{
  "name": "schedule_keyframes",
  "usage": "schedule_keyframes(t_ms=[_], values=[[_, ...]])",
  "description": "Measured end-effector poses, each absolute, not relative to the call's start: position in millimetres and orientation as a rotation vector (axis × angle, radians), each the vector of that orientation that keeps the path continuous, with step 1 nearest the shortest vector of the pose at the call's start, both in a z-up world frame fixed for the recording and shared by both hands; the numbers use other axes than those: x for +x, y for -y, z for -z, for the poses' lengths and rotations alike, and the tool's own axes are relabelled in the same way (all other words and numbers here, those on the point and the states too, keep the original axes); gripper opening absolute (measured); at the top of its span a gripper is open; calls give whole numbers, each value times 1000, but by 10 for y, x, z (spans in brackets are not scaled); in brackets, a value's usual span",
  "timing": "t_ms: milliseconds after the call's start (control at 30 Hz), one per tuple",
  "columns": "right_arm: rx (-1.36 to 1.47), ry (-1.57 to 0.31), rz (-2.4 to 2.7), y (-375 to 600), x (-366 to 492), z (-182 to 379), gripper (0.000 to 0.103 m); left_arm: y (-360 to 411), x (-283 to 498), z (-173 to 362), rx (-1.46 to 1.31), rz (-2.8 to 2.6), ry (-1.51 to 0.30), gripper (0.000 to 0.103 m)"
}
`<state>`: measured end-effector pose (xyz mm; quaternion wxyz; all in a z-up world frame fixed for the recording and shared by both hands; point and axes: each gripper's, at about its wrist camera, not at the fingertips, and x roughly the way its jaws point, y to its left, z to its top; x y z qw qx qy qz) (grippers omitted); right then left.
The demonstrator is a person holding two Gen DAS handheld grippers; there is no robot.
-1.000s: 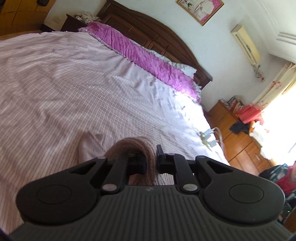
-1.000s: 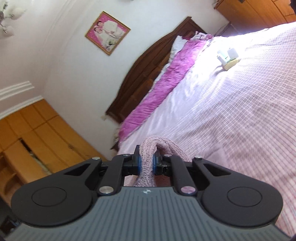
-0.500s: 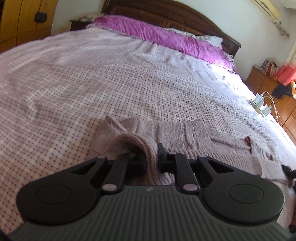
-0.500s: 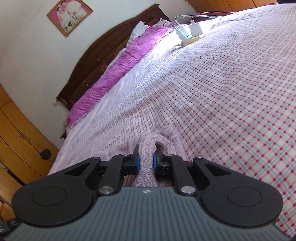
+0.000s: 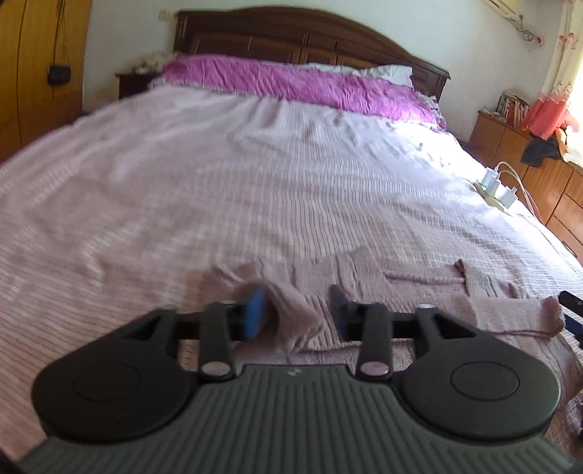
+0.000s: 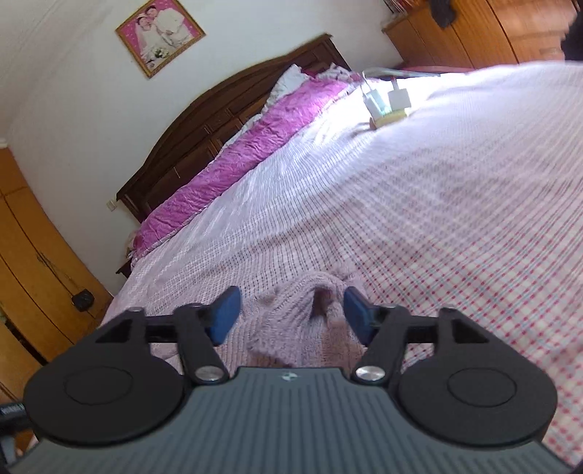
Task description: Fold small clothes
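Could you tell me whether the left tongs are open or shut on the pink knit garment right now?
Open: the left tongs have blue pads spread apart, with the pink knit garment lying loose between them.

No readable text anywhere here. The only mark is a tiny pale emblem on the ribbed grey housing of the left tongs (image 5: 296,310) and again on the right tongs (image 6: 291,310), too small to make out. The framed picture (image 6: 160,34) carries no legible writing.
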<state>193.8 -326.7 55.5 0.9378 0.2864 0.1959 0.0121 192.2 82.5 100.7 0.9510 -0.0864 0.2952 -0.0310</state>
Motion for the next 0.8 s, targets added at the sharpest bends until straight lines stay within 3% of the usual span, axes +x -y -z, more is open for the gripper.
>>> schedule_keyframes(t_ms=[167,333,567,800], values=[[448,-398,-44,3161,1647,-838,75,-720,1686,-1190,-98,58,-571,55],[271,-431,-130,2881,1504,-950,85,-449,1623,-1063,40,9,-610,55],[114,-596,-269,2462,1638,-740,85,-224,1714,-741,-35,171,-762,55],[-10,-626,-189,2266,1971,-532,81,-84,1966,-574,22,180,-758,55]])
